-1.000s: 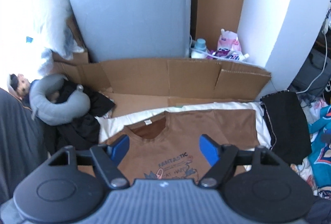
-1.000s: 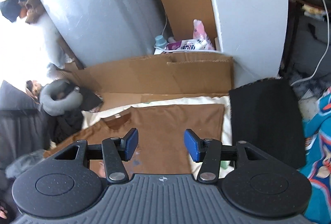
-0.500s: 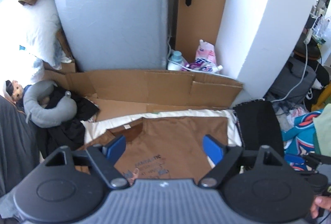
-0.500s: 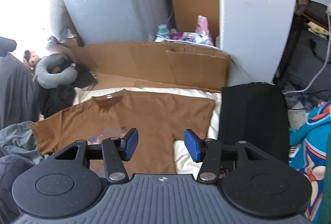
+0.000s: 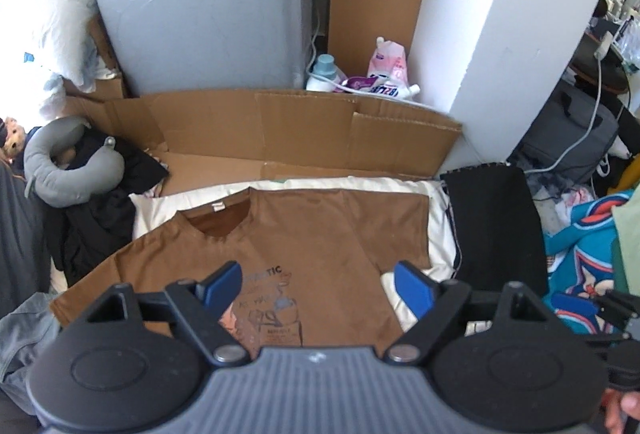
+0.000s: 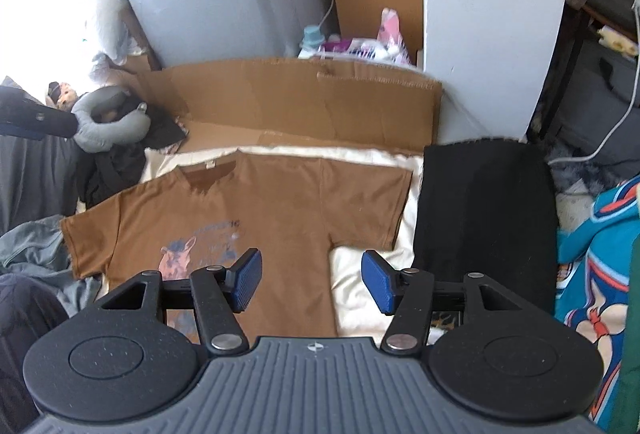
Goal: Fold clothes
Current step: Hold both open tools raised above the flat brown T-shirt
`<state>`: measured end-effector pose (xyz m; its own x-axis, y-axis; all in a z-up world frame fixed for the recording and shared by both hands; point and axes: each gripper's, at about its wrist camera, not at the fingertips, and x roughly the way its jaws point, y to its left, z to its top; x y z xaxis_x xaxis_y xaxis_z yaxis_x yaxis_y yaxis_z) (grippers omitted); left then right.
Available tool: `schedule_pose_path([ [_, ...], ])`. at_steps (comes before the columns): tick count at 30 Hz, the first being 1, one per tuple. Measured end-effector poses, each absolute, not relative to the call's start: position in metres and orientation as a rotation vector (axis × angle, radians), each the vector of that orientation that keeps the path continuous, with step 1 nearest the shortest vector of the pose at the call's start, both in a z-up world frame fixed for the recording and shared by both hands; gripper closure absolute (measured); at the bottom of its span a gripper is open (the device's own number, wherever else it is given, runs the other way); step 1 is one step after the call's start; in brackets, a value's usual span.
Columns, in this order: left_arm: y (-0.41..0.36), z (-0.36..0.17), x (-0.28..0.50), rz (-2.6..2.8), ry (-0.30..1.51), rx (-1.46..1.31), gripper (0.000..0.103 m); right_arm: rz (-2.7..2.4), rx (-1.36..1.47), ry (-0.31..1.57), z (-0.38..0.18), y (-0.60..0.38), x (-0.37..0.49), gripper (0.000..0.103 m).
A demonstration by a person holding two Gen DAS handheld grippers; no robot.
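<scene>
Left wrist view, tool: the left tool (image 5: 318, 288) hangs above the shirt with its blue pads wide apart; the jaws have just been opening, and nothing sits between them.
Left wrist view, shirt: a brown T-shirt (image 5: 288, 234) lies flat and face up on a cream sheet (image 5: 404, 189), collar toward 12 o'clock; its hem is hidden behind the tool's body.
Left wrist view, print: the chest lettering is partly covered by a blue pad and too blurred to read in full.
Left wrist view, surroundings: a black garment (image 5: 496, 226) lies at 3 o'clock of the shirt, a grey neck pillow (image 5: 68, 169) at 10 o'clock, flattened cardboard (image 5: 304, 129) at 12 o'clock.
Left wrist view, edge: part of a hand (image 5: 622, 412) is cut off at the lower right corner.

Right wrist view, tool: the right tool (image 6: 311, 280) has its pads apart and empty; its jaws have just been opening over the shirt's right side and the sheet.
Right wrist view, shirt: the brown T-shirt (image 6: 260, 209) shows both sleeves spread; the lower part is hidden by the tool.
Right wrist view, left margin: a dark object (image 6: 36, 119) enters at 9 o'clock, cut off by the edge; what it is cannot be told.
Right wrist view, right margin: patterned teal fabric (image 6: 592, 266) at 3 o'clock runs out of frame.
</scene>
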<state>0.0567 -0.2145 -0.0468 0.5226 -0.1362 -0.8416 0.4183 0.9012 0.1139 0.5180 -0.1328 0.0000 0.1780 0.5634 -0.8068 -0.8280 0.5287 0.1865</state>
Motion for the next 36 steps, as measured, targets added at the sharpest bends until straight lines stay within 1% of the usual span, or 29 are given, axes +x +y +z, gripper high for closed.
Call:
schedule_pose_path([
  [5,-0.23,-0.08,0.057,-0.372,1.014,0.341,0.017,1.044,-0.35,0.993,-0.007,-0.127,0.522,0.041],
  [14,-0.262,-0.131,0.067,-0.386,1.007,0.39,0.017,1.067,-0.396,1.03,-0.032,-0.112,0.545,0.041],
  [18,-0.265,-0.147,0.069,-0.361,0.997,0.362,0.017,1.056,-0.381,1.085,-0.048,-0.109,0.559,0.041],
  [27,-0.261,-0.201,0.087,-0.303,1.082,0.379,0.017,1.115,-0.422,1.065,-0.067,-0.092,0.558,0.041],
  [28,-0.258,-0.206,0.09,-0.228,1.095,0.331,0.018,1.119,-0.433,1.068,-0.07,-0.089,0.557,0.041],
  [31,-0.26,-0.215,0.087,-0.238,1.074,0.375,0.018,1.114,-0.454,1.087,-0.081,-0.083,0.557,0.041],
  [36,-0.26,-0.229,0.084,-0.257,1.092,0.381,0.018,1.089,-0.472,1.127,-0.101,-0.08,0.561,0.041],
])
